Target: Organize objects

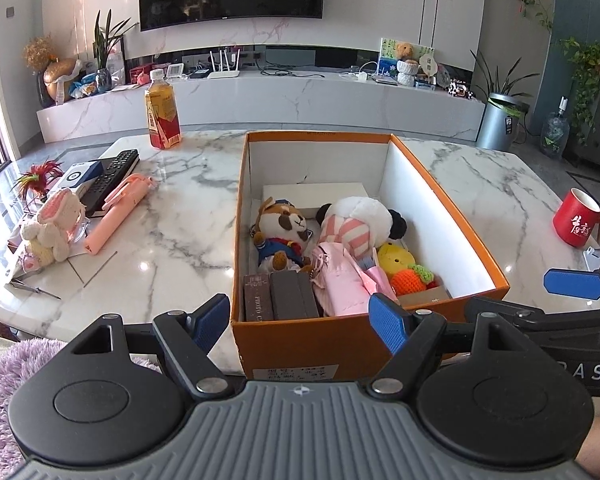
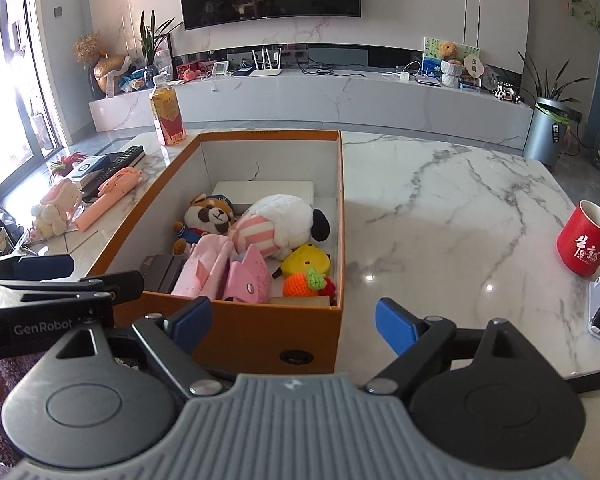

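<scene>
Both grippers tilt downward, jaws apart and empty: left gripper (image 1: 298, 322) straddles the box's (image 1: 312, 344) near wall, seemingly untouched; right gripper (image 2: 294, 322) at its corner.

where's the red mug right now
The red mug stands upright on the marble table, far right in both wrist views, well clear of the orange box and just beyond a white stand at the table's right edge.

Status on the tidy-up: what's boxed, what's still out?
Done: plush toys and pink pouch lie inside the orange cardboard box. In hand: nothing; left gripper and right gripper both open. Left: pink stick, black remote, red mug.
</scene>
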Tool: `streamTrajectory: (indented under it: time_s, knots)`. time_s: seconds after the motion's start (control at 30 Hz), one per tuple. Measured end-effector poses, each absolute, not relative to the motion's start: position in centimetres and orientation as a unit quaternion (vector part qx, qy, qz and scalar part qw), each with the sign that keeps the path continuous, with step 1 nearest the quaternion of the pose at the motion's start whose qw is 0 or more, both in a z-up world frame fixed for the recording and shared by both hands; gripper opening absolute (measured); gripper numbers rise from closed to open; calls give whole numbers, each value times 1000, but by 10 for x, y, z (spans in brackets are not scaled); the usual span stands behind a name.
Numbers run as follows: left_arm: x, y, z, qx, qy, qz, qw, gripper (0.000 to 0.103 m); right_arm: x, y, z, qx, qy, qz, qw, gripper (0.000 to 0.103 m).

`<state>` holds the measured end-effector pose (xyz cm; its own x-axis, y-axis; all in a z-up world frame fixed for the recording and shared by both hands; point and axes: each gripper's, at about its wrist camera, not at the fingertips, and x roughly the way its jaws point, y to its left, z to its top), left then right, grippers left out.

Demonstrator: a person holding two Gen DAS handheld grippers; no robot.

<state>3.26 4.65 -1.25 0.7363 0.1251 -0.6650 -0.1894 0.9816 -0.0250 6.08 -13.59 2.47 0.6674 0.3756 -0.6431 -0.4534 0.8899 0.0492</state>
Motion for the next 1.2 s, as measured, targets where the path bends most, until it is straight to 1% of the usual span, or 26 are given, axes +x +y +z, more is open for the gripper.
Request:
streamTrajectory:
  time_s: [1.2]
  knots:
    - [31, 49, -10, -44, 352, 77, 932, 90, 60, -138, 24, -61, 340, 222, 912, 90]
